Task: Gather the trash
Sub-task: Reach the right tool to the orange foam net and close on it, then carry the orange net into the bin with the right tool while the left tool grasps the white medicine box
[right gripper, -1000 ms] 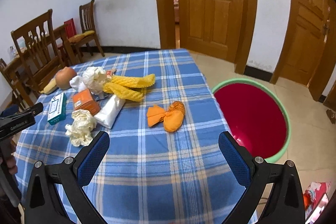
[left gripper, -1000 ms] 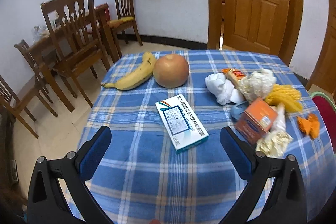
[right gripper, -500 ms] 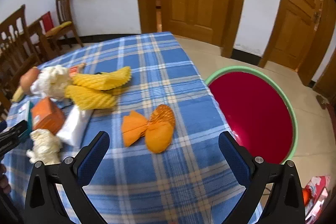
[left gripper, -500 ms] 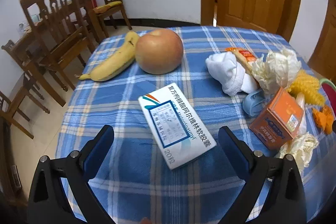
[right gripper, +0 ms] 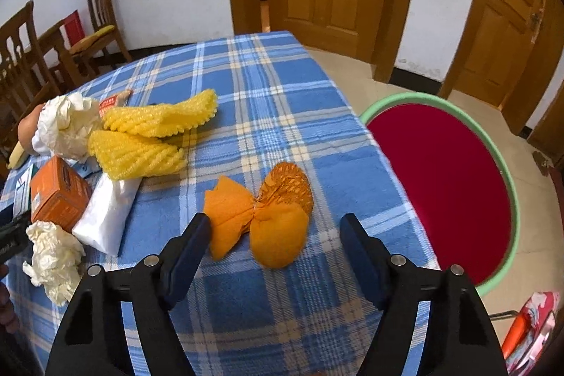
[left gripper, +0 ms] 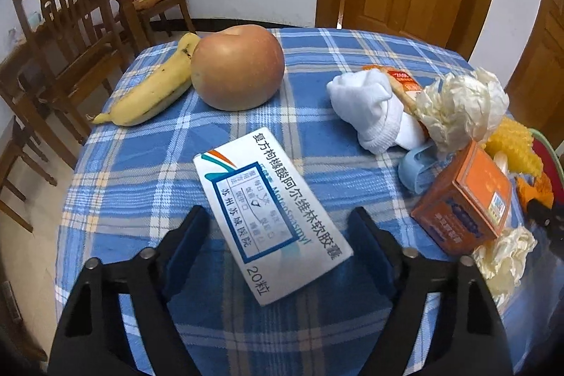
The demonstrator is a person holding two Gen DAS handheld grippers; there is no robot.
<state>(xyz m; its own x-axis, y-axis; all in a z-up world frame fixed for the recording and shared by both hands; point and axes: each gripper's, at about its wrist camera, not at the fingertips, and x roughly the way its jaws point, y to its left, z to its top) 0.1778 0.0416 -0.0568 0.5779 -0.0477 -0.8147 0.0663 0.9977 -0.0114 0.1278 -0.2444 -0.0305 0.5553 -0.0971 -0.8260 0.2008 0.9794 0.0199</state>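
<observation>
White medicine box flat on plaid tablecloth, its near end between our left gripper pads, tongs apart, nothing clamped. Orange foam fruit net lies just ahead of our right gripper, tongs apart too, empty. Red basin sits on floor beside table, right of net. We judge step as pre-grasp on both. Next: lower, close on each, carry to basin. Apple and banana look like keepers.
</observation>
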